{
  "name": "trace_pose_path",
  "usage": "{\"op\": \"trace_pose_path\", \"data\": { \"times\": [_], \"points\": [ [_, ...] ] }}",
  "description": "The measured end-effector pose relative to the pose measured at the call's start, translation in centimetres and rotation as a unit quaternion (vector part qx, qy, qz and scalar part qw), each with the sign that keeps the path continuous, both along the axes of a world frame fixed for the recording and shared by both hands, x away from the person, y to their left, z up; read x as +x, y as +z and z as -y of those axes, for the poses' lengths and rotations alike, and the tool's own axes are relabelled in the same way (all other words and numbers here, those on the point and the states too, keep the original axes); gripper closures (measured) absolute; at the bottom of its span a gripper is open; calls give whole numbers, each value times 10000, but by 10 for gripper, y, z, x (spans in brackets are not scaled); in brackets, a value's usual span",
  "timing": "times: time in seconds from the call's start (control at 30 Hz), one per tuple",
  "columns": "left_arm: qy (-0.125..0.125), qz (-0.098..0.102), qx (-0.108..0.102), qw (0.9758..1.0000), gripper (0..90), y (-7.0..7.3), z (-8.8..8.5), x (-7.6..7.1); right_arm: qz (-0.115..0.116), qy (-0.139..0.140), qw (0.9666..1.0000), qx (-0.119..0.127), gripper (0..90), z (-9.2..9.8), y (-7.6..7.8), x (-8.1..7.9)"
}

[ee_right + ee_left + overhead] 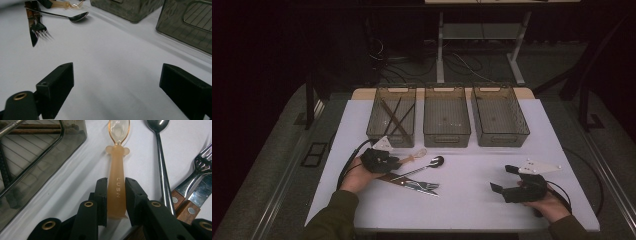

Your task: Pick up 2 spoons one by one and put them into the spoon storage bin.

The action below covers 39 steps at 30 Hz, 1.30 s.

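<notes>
A translucent peach plastic spoon (117, 167) lies on the white table (472, 200), bowl pointing away from me. My left gripper (116, 187) has its two black pads against both sides of the spoon's handle. In the high view that gripper (397, 161) sits just in front of the left bin, with the plastic spoon (417, 154) reaching right from it. My right gripper (503, 178) rests at the table's right front. Its jaws (117, 75) stand wide apart over bare table with nothing between them.
A metal spoon (432, 162), a fork (202, 162) and a wood-handled knife (200, 195) lie right of the plastic spoon. Three smoky bins stand in a row at the back: the left bin (392, 117) holds chopsticks, then the middle bin (447, 117) and the right bin (499, 115).
</notes>
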State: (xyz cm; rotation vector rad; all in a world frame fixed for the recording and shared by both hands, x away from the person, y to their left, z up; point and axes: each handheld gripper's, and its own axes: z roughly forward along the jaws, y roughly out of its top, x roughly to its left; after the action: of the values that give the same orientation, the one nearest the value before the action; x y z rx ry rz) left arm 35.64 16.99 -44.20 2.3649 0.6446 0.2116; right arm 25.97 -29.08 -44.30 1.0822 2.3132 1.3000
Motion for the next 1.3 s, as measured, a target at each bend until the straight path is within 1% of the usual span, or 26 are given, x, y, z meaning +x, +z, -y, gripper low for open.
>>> {"op": "trace_pose_path", "data": {
  "times": [0.1,0.2,0.5,0.63,0.77,0.87,0.93,1.03,1.17,1.2,1.23,1.3],
  "points": [
    [-28,8,2,10000,735,0,0,0,-1,4,10000,1,119,0,0,0],
    [-65,59,19,10000,739,0,0,-1,4,1,10000,-2,119,0,0,0],
    [-66,68,30,10000,740,1,0,-1,-43,67,10000,-25,119,-4,-2,0],
    [-48,74,22,10000,740,1,0,-2,-22,99,9999,-61,118,-8,-3,0],
    [-32,102,-48,9999,740,3,-1,-3,-37,149,9999,-76,118,-13,-4,-1],
    [-46,118,-58,9999,739,6,-2,-4,-26,187,9997,-125,118,-15,-5,-1],
    [-60,150,-87,9998,739,7,-2,-5,-21,198,9997,-153,119,-15,-5,-1],
    [-72,186,-129,9997,739,9,-3,-6,-32,164,9998,-127,119,-14,-4,-1],
    [-37,180,-198,9996,739,12,-2,-9,-18,160,9998,-129,118,-14,-4,-1],
    [-66,206,-198,9996,739,14,-2,-9,-17,165,9998,-127,118,-14,-4,-1],
    [-36,208,-250,9995,739,14,0,-11,-11,170,9998,-131,118,-14,-4,-1],
    [-65,212,-226,9995,739,16,1,-12,-18,166,9998,-139,119,-14,-4,-1]
  ]
}}
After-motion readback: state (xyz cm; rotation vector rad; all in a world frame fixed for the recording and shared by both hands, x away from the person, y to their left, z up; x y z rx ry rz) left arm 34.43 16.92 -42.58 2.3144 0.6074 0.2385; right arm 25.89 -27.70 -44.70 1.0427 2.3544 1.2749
